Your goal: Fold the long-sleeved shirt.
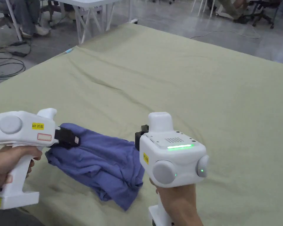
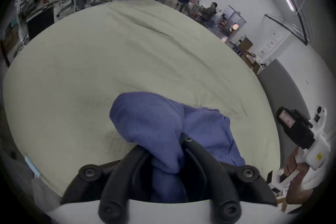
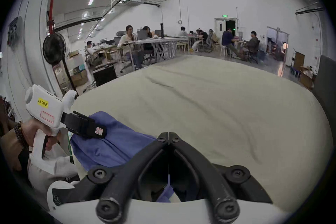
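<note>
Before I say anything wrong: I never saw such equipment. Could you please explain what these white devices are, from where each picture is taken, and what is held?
A person holds two white pistol-shaped handles, each ending in a black two-jaw tool. One picture comes from a camera on the person's head; each of the other two from a camera riding on a handle. A crumpled blue shirt lies on a pale green sheet. The left tool pinches a bunch of the shirt between its jaws. The right tool has its jaw tips together; whether cloth is caught there is hard to tell.

open green sheet [image 1: 197,88] beyond, bunched shirt [image 1: 108,164] nearby
</note>
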Demonstrator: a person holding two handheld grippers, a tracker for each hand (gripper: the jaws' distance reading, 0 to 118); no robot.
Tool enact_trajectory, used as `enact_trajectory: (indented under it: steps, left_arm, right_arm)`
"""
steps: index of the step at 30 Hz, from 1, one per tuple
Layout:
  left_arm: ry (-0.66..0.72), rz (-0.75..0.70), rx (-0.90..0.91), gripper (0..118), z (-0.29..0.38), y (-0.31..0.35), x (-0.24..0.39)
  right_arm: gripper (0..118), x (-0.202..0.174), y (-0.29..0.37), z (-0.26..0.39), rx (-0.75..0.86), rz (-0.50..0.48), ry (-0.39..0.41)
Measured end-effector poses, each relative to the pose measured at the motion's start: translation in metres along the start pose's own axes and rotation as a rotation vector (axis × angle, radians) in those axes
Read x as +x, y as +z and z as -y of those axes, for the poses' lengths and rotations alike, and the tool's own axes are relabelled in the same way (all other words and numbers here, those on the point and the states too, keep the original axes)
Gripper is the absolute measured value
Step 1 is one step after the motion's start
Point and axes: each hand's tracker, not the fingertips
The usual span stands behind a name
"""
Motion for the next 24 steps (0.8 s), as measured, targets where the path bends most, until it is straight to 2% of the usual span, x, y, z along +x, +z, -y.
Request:
enact_trajectory:
  steps: [1,2,3,4,7,9,10,11,12,13,14,15,16,19,21,24]
  left_arm:
    - [-0.002,0.007,0.024,33,0.002,0.004,0.005]
    - [-0.002,-0.004,0.069,56,0.002,0.008,0.01]
    - [-0.006,0.001,0.099,90,0.0,0.013,0.016]
    - [-0.015,-0.002,0.103,118,-0.009,0.009,0.007]
    - [-0.047,-0.05,0.203,118,-0.024,0.034,0.034]
    - [-0.09,-0.003,0.255,117,-0.022,0.054,0.07]
    - [-0.132,0.039,0.297,113,-0.02,0.062,0.093]
    - [-0.171,0.071,0.343,102,-0.017,0.069,0.115]
    - [-0.218,0.11,0.397,81,-0.011,0.07,0.139]
    - [-0.277,0.134,0.449,45,-0.004,0.075,0.167]
    - [-0.327,0.141,0.488,22,0.002,0.078,0.195]
    - [-0.37,0.134,0.521,7,0.009,0.079,0.225]
    - [-0.406,0.117,0.574,2,0.015,0.078,0.249]
    - [-0.486,0.11,0.73,1,0.042,0.077,0.319]
    - [-0.568,0.025,0.84,1,0.065,0.07,0.361]
    - [-0.561,-0.009,0.917,1,0.101,0.062,0.413]
  right_arm:
    - [0,0.0,0.0,0.0,-0.014,-0.003,-0.005]
    - [0,0.001,0.002,0.0,-0.025,-0.011,-0.01]
    - [0,0.006,0.006,0.0,-0.026,-0.02,-0.017]
    - [0,0.01,0.012,-0.002,-0.023,-0.023,-0.017]
    - [0,0.027,0.039,-0.009,0.011,-0.008,-0.01]
    - [0,0.043,0.063,-0.018,0.032,0.006,-0.027]
    - [0,0.053,0.077,-0.022,0.056,0.019,-0.044]
    - [0,0.062,0.091,-0.027,0.084,0.031,-0.049]
    - [0,0.073,0.108,-0.03,0.118,0.055,-0.052]
    - [0,0.084,0.125,-0.034,0.151,0.091,-0.052]
    - [0,0.095,0.141,-0.036,0.18,0.124,-0.05]
    - [0,0.105,0.161,-0.039,0.21,0.161,-0.054]
    - [0,0.12,0.18,-0.04,0.241,0.191,-0.062]
    - [0,0.163,0.238,-0.038,0.295,0.295,-0.113]
    - [0,0.193,0.275,-0.029,0.334,0.375,-0.13]
    - [0,0.23,0.327,-0.007,0.404,0.515,-0.095]
